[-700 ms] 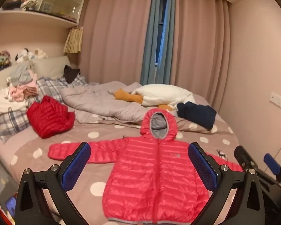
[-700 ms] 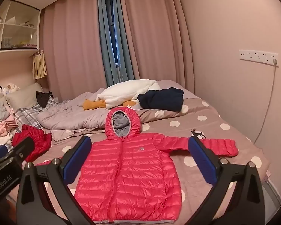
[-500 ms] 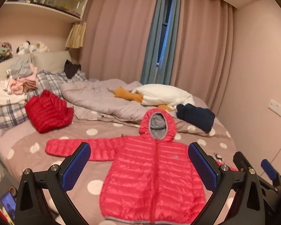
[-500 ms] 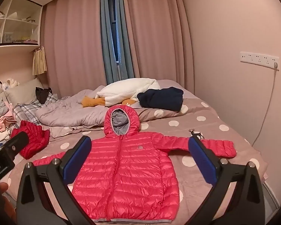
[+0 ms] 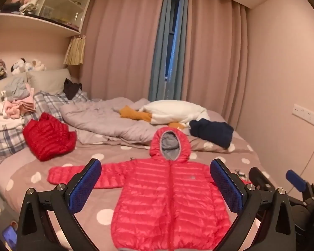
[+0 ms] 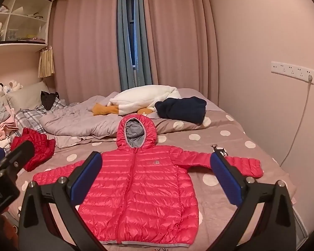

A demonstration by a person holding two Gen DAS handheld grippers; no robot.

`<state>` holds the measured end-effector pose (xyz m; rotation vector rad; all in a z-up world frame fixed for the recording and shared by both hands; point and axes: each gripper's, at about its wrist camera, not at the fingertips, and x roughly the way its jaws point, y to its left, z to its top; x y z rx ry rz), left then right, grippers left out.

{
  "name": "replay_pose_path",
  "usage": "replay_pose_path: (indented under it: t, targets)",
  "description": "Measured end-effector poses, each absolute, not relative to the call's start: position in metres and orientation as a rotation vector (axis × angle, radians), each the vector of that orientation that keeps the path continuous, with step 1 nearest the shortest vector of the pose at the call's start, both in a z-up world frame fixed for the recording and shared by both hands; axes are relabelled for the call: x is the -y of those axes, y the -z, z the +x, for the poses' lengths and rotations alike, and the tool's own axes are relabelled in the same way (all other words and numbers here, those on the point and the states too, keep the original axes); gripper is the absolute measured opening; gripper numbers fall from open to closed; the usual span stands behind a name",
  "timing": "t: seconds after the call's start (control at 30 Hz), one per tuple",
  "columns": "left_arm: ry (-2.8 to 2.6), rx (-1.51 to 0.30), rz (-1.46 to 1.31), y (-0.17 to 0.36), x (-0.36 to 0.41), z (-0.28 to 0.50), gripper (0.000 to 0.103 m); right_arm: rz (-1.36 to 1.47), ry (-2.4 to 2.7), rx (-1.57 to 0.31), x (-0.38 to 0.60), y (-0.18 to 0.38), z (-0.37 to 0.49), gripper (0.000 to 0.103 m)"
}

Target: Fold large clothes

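Bedroom, dotted bed: your jacket lies face up, spread flat, unfolded.
Sleeves are stretched out to each side so you can fold them in first; your left gripper and right gripper hover above it, jaws released wide, grasping nothing.

Bright pink quilted jacket with grey-lined hood, on a mauve bedsheet dotted white; darker red jacket, navy garment, blue-padded tongs.
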<state>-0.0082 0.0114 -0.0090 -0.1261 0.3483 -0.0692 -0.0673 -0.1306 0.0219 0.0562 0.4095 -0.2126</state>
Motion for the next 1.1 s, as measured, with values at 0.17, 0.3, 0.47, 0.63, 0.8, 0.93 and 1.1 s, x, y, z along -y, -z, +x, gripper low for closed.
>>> replay_pose_path:
  t: [0.17,0.3,0.47,0.63,0.8,0.93,1.1]
  targets:
    - [0.051,-0.346,-0.15,0.007,-0.015,-0.01,0.103,0.05,0.242,-0.396,0.131,-0.023,-0.071,0.103]
    - [0.031,-0.35,-0.175,0.008,-0.017,-0.008,0.103,0.067,0.253,-0.381,0.136,-0.026,-0.075,0.103]
    - [0.037,-0.355,-0.179,0.007,-0.014,-0.008,0.103,0.087,0.263,-0.362,0.138,-0.028,-0.079,0.103]
    - [0.048,-0.364,-0.188,0.01,-0.014,-0.009,0.103,0.091,0.267,-0.32,0.137,-0.031,-0.085,0.103]
    - [0.054,-0.359,-0.208,0.009,-0.021,-0.008,0.103,0.051,0.293,-0.305,0.135,-0.032,-0.088,0.103]
    - [0.053,-0.367,-0.226,0.011,-0.024,-0.007,0.103,0.047,0.299,-0.299,0.137,-0.033,-0.087,0.103]
    - [0.041,-0.38,-0.244,0.013,-0.031,-0.004,0.103,0.041,0.293,-0.306,0.136,-0.032,-0.084,0.103]
